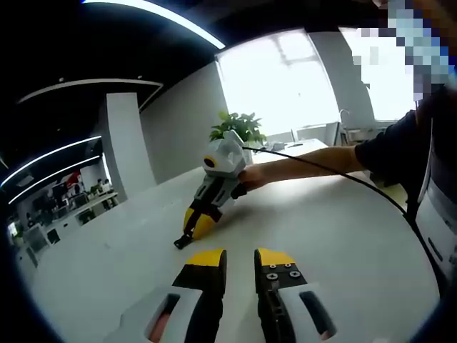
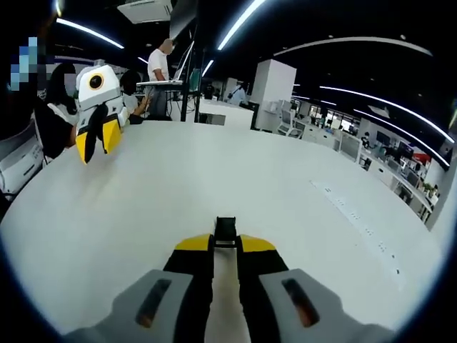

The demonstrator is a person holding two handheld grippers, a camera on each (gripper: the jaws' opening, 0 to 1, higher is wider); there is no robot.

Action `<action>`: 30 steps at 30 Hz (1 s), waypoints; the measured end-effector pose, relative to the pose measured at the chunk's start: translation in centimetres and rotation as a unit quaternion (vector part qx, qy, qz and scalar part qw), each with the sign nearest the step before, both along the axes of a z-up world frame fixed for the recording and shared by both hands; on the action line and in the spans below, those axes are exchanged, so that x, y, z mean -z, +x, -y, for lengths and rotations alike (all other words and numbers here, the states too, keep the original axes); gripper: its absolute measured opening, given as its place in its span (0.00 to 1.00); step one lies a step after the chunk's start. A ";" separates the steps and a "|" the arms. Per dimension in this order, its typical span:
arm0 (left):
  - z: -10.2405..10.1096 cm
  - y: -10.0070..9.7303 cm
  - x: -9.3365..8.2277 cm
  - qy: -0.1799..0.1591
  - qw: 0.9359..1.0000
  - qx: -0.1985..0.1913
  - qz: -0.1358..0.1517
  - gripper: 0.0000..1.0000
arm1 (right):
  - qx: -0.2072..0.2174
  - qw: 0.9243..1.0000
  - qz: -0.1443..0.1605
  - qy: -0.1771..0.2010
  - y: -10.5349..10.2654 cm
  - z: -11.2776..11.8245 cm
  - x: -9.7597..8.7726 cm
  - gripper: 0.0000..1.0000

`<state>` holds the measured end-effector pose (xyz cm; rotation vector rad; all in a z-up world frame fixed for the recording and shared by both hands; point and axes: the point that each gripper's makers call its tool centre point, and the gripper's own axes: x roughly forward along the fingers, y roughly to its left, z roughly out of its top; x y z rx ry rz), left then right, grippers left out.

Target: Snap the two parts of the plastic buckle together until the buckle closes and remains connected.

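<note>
Right gripper view shows a small black buckle part (image 2: 226, 231) pinched between the yellow tips of the right gripper (image 2: 226, 243), sticking out at 12 o'clock just past them and low over the white table (image 2: 285, 186). It looks like light, stiff moulded plastic, smooth and probably slippery, so I judge a firm pinch across its flat faces near the rear suits it, leaving the mating end free; squeezing the springy side prongs could stop them latching. In the left gripper view the same piece (image 1: 183, 241) appears as a dark tab at the tip of the right gripper (image 1: 200, 223), at about 10 o'clock from the near jaws, touching or nearly touching the tabletop. The left gripper (image 1: 238, 259) has its jaws narrowly parted with nothing between them; in the right gripper view it hangs (image 2: 96, 139) at 10 o'clock, well apart from the held piece. I cannot make out a second buckle half anywhere. A black cable (image 1: 335, 171) trails from the person's forearm (image 1: 307, 166), with a potted plant (image 1: 239, 127) beyond.
</note>
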<state>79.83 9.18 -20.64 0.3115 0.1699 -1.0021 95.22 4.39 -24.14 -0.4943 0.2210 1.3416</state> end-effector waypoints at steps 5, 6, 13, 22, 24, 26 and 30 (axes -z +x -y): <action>0.0 -0.1 0.0 0.001 1.000 0.001 0.001 0.15 | 0.003 1.000 0.000 -0.002 0.1 0.1 0.1 0.12; 0.1 -0.1 0.0 0.000 1.000 0.001 0.001 0.15 | 0.005 1.000 0.001 -0.002 0.2 0.1 0.1 0.12; 0.1 -0.1 0.0 0.000 1.000 0.001 0.001 0.15 | 0.013 1.000 0.003 0.000 0.5 0.2 0.0 0.12; 0.1 -0.3 0.1 0.001 1.000 0.002 0.002 0.15 | 0.018 1.000 0.001 0.000 0.5 0.2 -0.1 0.13; 0.1 -0.3 0.1 0.001 1.000 0.002 0.002 0.15 | 0.018 1.000 0.001 0.000 0.5 0.2 -0.1 0.14; 0.1 -0.4 0.2 0.002 1.000 0.002 0.003 0.15 | 0.019 1.000 0.001 -0.003 0.6 0.3 0.0 0.14; 0.1 -0.4 0.1 0.002 1.000 0.002 0.003 0.15 | 0.023 1.000 0.001 -0.003 0.8 0.3 0.1 0.14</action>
